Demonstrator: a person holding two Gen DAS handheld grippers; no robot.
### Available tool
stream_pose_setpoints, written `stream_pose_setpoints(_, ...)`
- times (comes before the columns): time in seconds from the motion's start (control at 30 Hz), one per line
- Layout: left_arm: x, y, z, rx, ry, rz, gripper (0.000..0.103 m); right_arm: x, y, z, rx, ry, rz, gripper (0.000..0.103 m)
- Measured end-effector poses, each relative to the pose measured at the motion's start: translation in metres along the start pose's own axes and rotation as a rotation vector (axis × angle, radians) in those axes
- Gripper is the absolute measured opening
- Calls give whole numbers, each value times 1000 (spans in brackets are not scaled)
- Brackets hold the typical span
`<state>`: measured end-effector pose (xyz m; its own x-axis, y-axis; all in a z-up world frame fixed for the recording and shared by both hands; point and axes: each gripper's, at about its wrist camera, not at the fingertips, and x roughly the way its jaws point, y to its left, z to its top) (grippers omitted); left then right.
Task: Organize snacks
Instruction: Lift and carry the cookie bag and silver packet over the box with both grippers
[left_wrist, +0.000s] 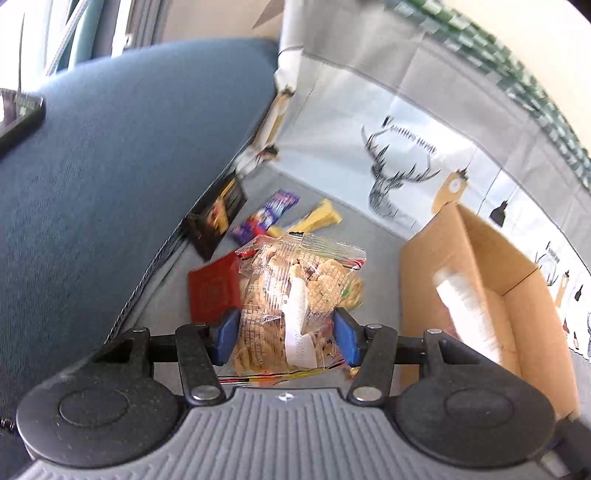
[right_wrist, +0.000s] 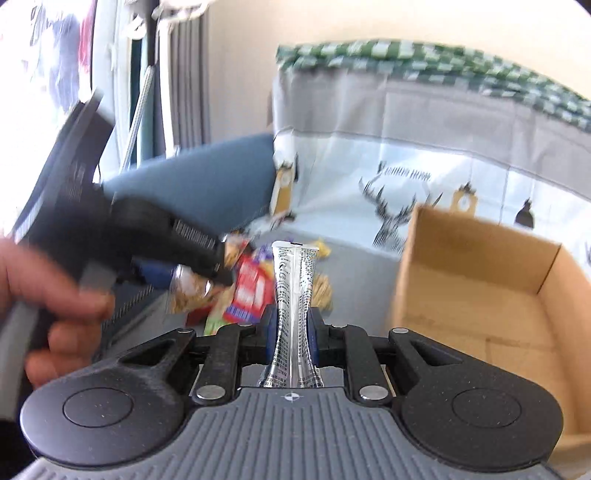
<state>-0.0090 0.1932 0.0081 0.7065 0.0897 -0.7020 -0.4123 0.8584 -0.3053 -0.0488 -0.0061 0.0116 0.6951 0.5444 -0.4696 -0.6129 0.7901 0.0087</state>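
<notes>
Left gripper (left_wrist: 288, 334) pinches a clear biscuit bag (left_wrist: 295, 299), lifted above the grey cloth (left_wrist: 354, 236) and left of the cardboard box (left_wrist: 491, 258). Right gripper (right_wrist: 291, 328) is clamped on a silver sachet (right_wrist: 293, 291), upright, beside the box.

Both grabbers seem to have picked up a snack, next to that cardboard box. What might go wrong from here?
Three things, possibly:

1. The left gripper pinches a loose clear bag of biscuits; squeezing could crack them, or the slack plastic could slip.

2. The right gripper holds a thin silver packet only around its middle, so it may twist or slide out.

3. Both head for one cardboard box, and the left gripper already crowds the right wrist view, so they might bump.
</notes>
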Motion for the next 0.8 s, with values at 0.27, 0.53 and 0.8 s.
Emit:
stream_pose_setpoints(0.27,-16,-36,-1,81,-122,-65,59,-32,-70,50,29,-156,-82,18)
stream_pose_setpoints(0.53,-27,-99,-17,239,-233,-164,59,-45,-161,35,180,-169,-228,18)
stream_pose_setpoints(0.8,-26,-153,-38,340,-266,-252,59,-55,-189,12,203,-133,-304,18)
